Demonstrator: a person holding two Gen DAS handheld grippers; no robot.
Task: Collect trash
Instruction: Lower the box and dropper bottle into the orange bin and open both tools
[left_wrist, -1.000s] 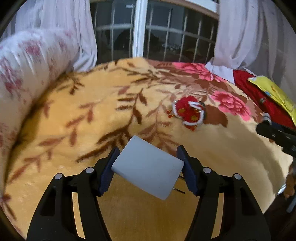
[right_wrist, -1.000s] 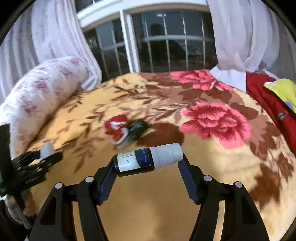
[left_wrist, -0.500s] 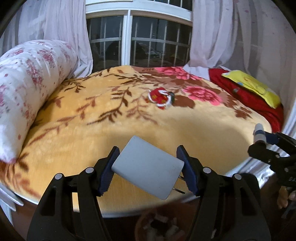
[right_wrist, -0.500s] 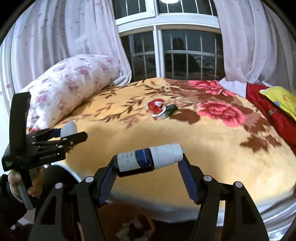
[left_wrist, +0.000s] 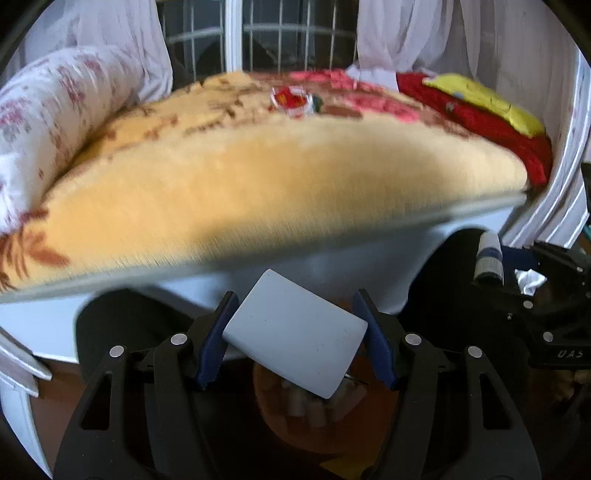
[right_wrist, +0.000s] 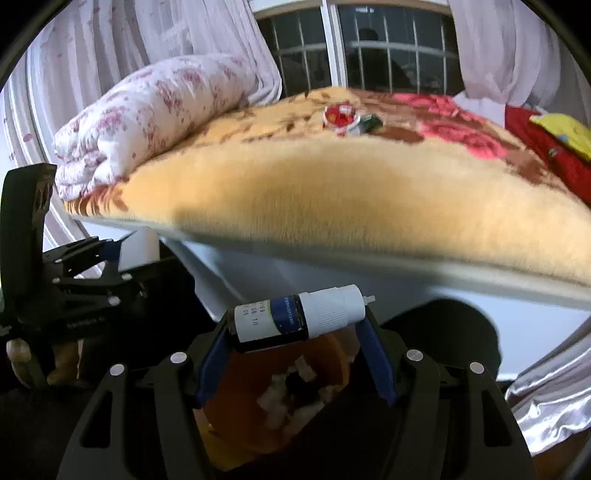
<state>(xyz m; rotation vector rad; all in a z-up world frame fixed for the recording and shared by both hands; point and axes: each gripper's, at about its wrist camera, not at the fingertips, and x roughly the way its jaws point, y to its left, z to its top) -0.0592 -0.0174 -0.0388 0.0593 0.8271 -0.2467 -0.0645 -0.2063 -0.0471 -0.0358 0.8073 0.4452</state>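
Note:
My left gripper (left_wrist: 295, 332) is shut on a white charger block (left_wrist: 295, 334) and holds it above an orange trash bin (left_wrist: 295, 424) on the floor by the bed. My right gripper (right_wrist: 295, 325) is shut on a small dropper bottle (right_wrist: 299, 317) with a white cap, held above the same bin (right_wrist: 280, 398), which holds pale scraps. A red wrapper (left_wrist: 290, 98) and a dark green packet (right_wrist: 371, 123) lie far back on the blanket. The right gripper shows in the left wrist view (left_wrist: 491, 258); the left gripper shows in the right wrist view (right_wrist: 136, 247).
The bed's orange floral blanket (left_wrist: 258, 184) overhangs a white bed frame (right_wrist: 369, 280). A rolled floral quilt (right_wrist: 159, 107) lies at the bed's left. Red and yellow cloth (left_wrist: 491, 107) lies at its right. Curtains and a barred window stand behind.
Both grippers have dropped from above the bed to below its front edge, still holding their items. The trash bin now sits directly under both.

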